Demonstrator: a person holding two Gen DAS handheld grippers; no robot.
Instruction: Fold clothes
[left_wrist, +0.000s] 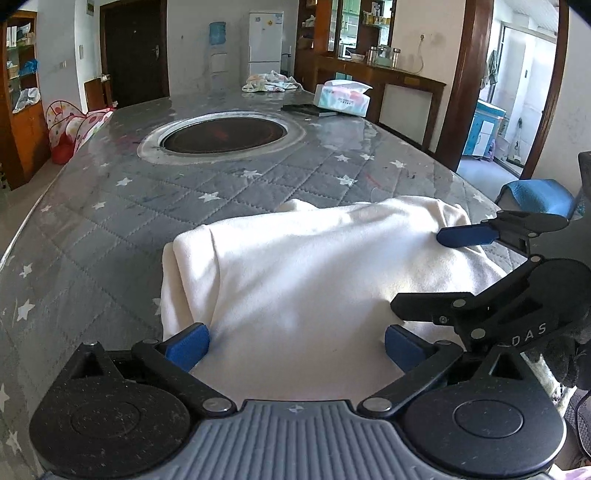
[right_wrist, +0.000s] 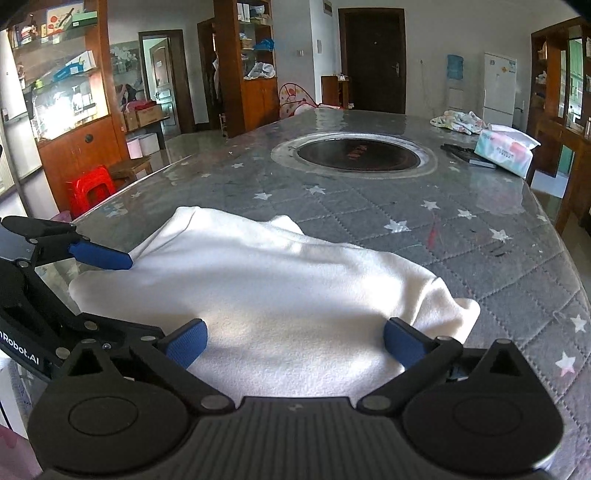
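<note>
A white garment (left_wrist: 314, 266) lies folded into a thick rectangle on the grey star-quilted table cover (left_wrist: 110, 221), close to the near edge. My left gripper (left_wrist: 295, 347) is open, its blue pads wide apart over the garment's near left part and not pressing it. My right gripper (left_wrist: 443, 273) comes in from the right, open too, one blue fingertip (left_wrist: 465, 236) resting at the cloth's right edge. In the right wrist view the garment (right_wrist: 277, 280) fills the space under my open right gripper (right_wrist: 295, 345), and my left gripper (right_wrist: 110, 291) shows at the left edge.
A round dark hob (left_wrist: 225, 134) is set into the table's middle. Beyond it lie a tissue box (left_wrist: 341, 98), a flat dark item (left_wrist: 308, 109) and a crumpled patterned cloth (left_wrist: 269, 81). A blue chair (left_wrist: 535, 195) stands right of the table, a red stool (right_wrist: 90, 190) left.
</note>
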